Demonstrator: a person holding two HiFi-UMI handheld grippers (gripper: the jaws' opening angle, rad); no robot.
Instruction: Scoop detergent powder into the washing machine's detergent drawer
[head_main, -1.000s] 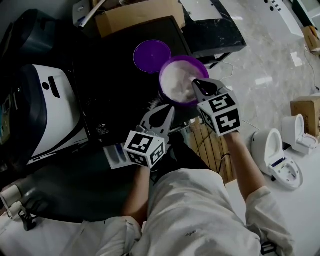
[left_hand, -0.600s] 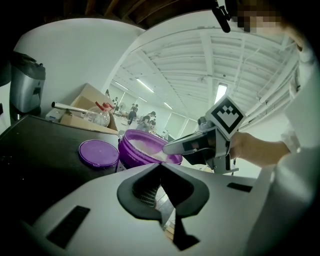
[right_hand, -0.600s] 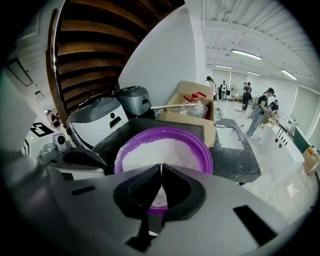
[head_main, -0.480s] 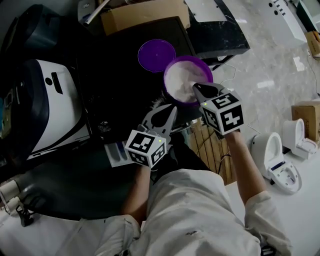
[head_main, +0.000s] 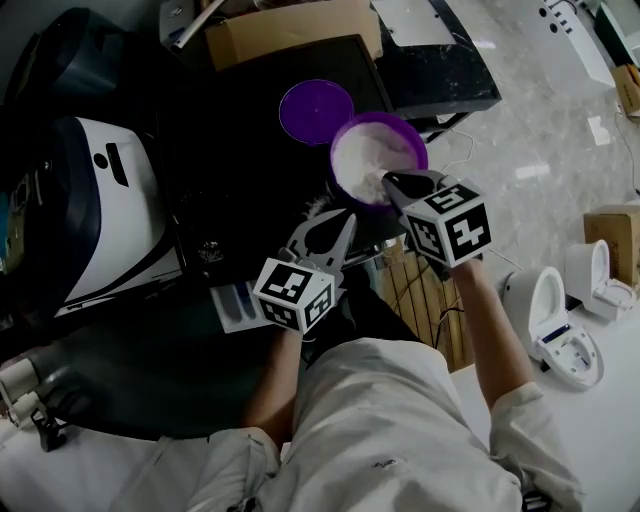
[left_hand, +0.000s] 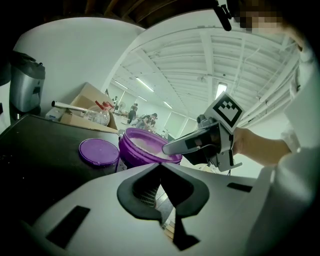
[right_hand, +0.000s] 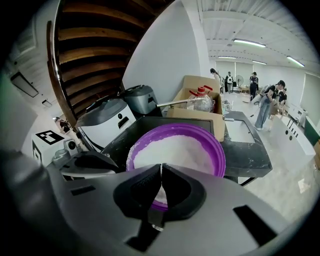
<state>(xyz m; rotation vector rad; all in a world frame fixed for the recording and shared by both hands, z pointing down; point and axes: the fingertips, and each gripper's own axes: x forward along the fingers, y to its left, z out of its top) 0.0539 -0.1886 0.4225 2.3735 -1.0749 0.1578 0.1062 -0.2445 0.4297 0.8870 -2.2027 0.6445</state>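
A pale piece (head_main: 238, 305) lies well below and left of the purple tub (head_main: 412, 140); I take it for the detergent drawer, though its compartments are too small to read. The left gripper (left_hand: 161, 166) hovers low beside the tub's near-left side, jaws pressed together on nothing. The purple lid (head_main: 316, 110) lies flat just left of the tub. The tub stands upright, round mouth facing up, its axis vertical, heaped with white powder (head_main: 368, 155). The right gripper (right_hand: 161, 166) reaches over the tub's near rim, jaws pressed together, pointing along its length into the powder; I can make out no scoop. This looks like the scooping step; next comes a level carry towards the drawer.
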